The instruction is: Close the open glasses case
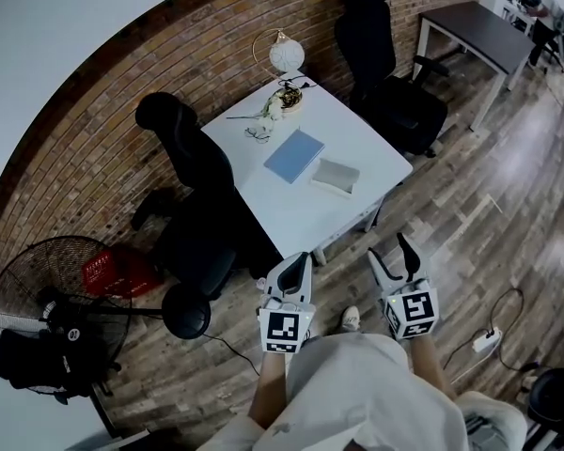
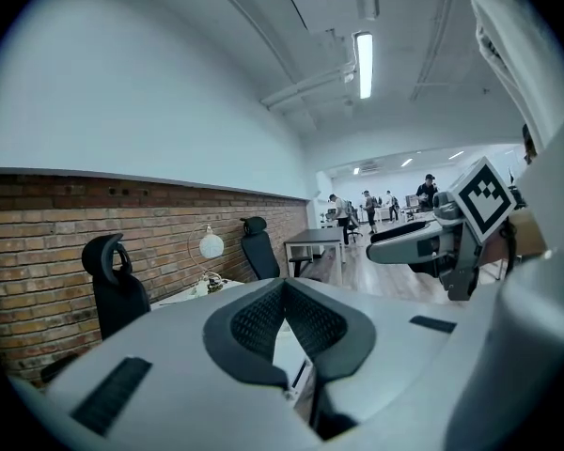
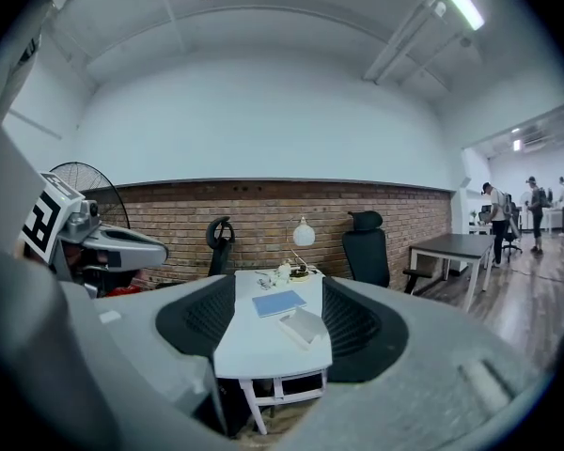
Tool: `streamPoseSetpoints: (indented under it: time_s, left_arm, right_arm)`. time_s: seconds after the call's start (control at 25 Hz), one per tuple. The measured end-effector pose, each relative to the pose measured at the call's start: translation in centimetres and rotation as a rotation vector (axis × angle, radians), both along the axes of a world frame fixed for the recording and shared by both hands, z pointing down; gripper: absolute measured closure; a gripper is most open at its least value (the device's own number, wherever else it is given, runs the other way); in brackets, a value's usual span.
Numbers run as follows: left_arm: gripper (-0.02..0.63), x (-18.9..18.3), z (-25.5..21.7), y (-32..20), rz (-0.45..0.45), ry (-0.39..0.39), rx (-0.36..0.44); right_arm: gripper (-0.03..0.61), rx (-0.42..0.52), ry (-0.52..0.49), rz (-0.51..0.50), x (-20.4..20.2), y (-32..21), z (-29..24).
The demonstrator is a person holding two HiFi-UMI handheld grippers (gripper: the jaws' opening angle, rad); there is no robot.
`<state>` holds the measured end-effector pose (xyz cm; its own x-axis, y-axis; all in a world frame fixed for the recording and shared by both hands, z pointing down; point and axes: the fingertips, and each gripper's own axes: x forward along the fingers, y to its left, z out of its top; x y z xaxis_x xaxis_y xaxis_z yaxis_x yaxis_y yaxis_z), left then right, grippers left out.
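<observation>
The glasses case (image 1: 336, 176) is a pale grey box lying near the front right of the white table (image 1: 291, 216); in the right gripper view the glasses case (image 3: 303, 326) shows between the jaws, far off. I cannot tell how wide its lid stands. My left gripper (image 1: 296, 269) hangs short of the table's near corner, its pads together and holding nothing. In its own view the left gripper (image 2: 284, 294) is shut. My right gripper (image 1: 393, 256) is beside it, fingers spread apart; its own view shows the right gripper (image 3: 277, 287) open and empty.
On the table lie a blue book (image 1: 294, 155), a pair of glasses (image 1: 258, 134), flowers (image 1: 274, 107) and a globe lamp (image 1: 287, 56). Black office chairs (image 1: 195, 172) (image 1: 385, 73) flank it. A fan (image 1: 47, 294), a red basket (image 1: 113, 271) and a floor cable (image 1: 508, 318) are nearby.
</observation>
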<state>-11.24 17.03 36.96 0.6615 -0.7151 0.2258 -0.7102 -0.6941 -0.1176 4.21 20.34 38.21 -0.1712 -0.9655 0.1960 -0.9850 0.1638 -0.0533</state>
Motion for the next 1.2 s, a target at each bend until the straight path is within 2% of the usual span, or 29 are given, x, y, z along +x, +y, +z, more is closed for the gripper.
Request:
streamPoseSetpoints:
  time_s: [0.76,1.2]
  left_arm:
    - [0.609,3.3,-0.4,-1.7,-0.016,-0.061,0.015]
    - [0.609,5.2,-0.5,-4.2,0.016,-0.043,0.029]
  right_arm:
    - [0.288,0.009,-0.061,-0.005,4.0,-2.2,0.5]
    - [0.288,0.021,-0.052,0.007,4.9,-4.1,0.1]
